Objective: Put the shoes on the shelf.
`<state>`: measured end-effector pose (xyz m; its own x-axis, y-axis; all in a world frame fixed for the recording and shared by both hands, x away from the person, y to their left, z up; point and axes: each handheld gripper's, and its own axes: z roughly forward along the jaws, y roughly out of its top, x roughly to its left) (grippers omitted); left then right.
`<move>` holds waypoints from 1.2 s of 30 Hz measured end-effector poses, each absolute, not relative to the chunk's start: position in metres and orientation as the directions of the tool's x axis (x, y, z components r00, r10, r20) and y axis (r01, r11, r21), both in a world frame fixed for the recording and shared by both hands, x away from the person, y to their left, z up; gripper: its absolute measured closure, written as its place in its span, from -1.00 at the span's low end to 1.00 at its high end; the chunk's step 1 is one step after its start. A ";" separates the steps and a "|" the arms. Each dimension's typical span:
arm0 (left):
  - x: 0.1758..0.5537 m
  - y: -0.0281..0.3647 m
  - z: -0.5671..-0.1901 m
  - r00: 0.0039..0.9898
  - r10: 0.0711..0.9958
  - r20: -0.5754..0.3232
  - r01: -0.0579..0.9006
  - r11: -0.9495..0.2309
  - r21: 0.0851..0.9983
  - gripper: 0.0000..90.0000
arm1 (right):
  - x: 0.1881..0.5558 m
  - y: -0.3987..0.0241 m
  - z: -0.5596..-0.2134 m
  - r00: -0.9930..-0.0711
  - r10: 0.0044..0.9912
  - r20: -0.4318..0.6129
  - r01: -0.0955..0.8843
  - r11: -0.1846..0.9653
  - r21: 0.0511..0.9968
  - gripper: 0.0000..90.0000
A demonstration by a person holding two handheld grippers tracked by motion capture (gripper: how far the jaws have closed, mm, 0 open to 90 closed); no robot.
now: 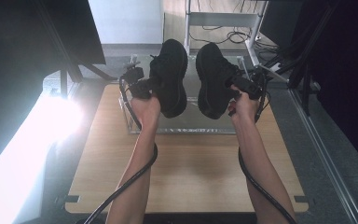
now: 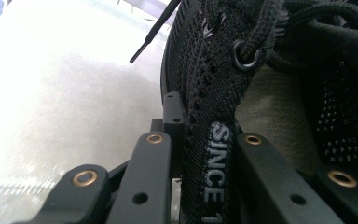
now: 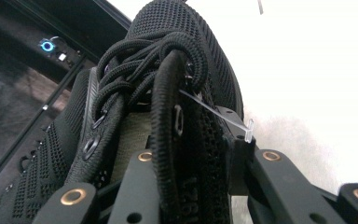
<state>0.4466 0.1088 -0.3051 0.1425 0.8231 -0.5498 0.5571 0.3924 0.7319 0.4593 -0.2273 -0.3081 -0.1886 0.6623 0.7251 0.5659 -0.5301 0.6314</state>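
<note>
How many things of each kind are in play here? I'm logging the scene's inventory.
Black shoes: 2 (one, another)
Grippers: 2 (left gripper, right gripper)
Clear box: 1
Wooden table: 1
Total: 6

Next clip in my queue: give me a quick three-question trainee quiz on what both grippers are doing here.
1. True or false: the left gripper is shut on the left shoe, pinching its fabric edge printed "SINCE".
2. Multiple choice: the right shoe is (A) lying on the wooden table, (B) held up in the air by the right gripper, (C) resting inside the clear box.
3. Fill in: both shoes are coloured ____.

Key: 1 true; 2 B; 3 black.
</note>
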 end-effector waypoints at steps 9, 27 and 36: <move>0.466 0.106 -0.304 0.111 0.843 -0.526 0.565 0.382 0.731 0.79 | 0.481 -0.222 -0.309 -0.157 0.691 0.705 0.564 -0.524 0.639 0.63; 0.493 0.095 -0.295 0.056 0.907 -0.417 0.597 0.304 0.743 0.74 | 0.507 -0.203 -0.306 -0.141 0.745 0.652 0.569 -0.479 0.669 0.59; 0.496 0.088 -0.295 0.072 0.913 -0.402 0.622 0.274 0.734 0.57 | 0.509 -0.194 -0.307 -0.152 0.742 0.653 0.567 -0.476 0.672 0.52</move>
<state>0.4961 0.0884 -0.2953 0.0722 0.9128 -0.4020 0.6218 0.2740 0.7337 0.5089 -0.1945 -0.3068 -0.1522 0.7415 0.6534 0.5672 -0.4759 0.6722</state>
